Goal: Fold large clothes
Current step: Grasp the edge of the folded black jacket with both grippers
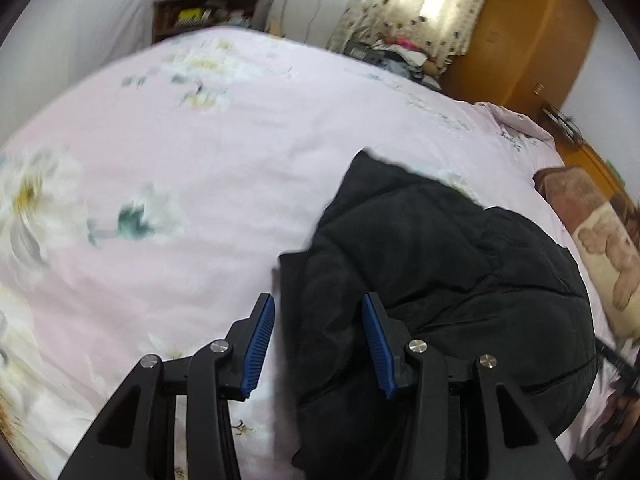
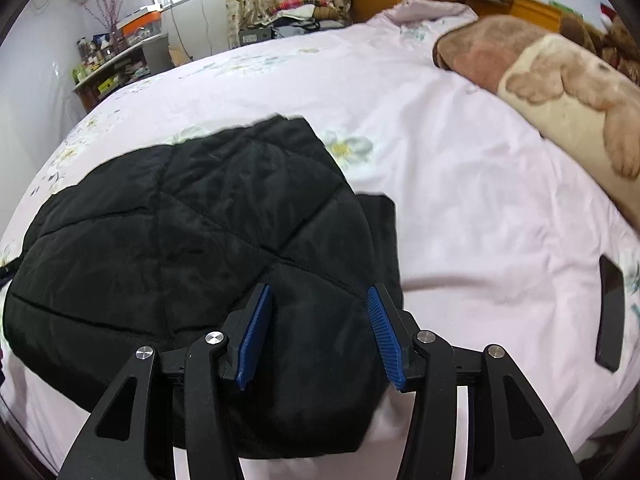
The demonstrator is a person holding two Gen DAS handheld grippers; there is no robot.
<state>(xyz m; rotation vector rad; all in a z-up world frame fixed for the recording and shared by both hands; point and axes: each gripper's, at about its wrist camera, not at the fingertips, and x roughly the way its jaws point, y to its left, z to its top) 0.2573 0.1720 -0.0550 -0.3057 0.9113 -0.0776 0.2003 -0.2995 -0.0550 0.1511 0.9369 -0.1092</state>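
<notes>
A black quilted padded jacket (image 1: 440,280) lies bunched in a folded heap on the pink floral bedspread (image 1: 180,160); it also shows in the right wrist view (image 2: 192,240). My left gripper (image 1: 318,304) is open, its jaws astride the jacket's left edge, holding nothing. My right gripper (image 2: 320,296) is open above the jacket's near right part, with black fabric between the blue pads (image 2: 256,328) but not clamped.
A brown and cream bear-print blanket (image 2: 560,92) lies at the right of the bed. A dark phone (image 2: 610,312) lies on the bedspread at far right. A cluttered shelf (image 1: 212,12), curtains (image 1: 412,4) and a wooden wardrobe (image 1: 532,36) stand beyond the bed.
</notes>
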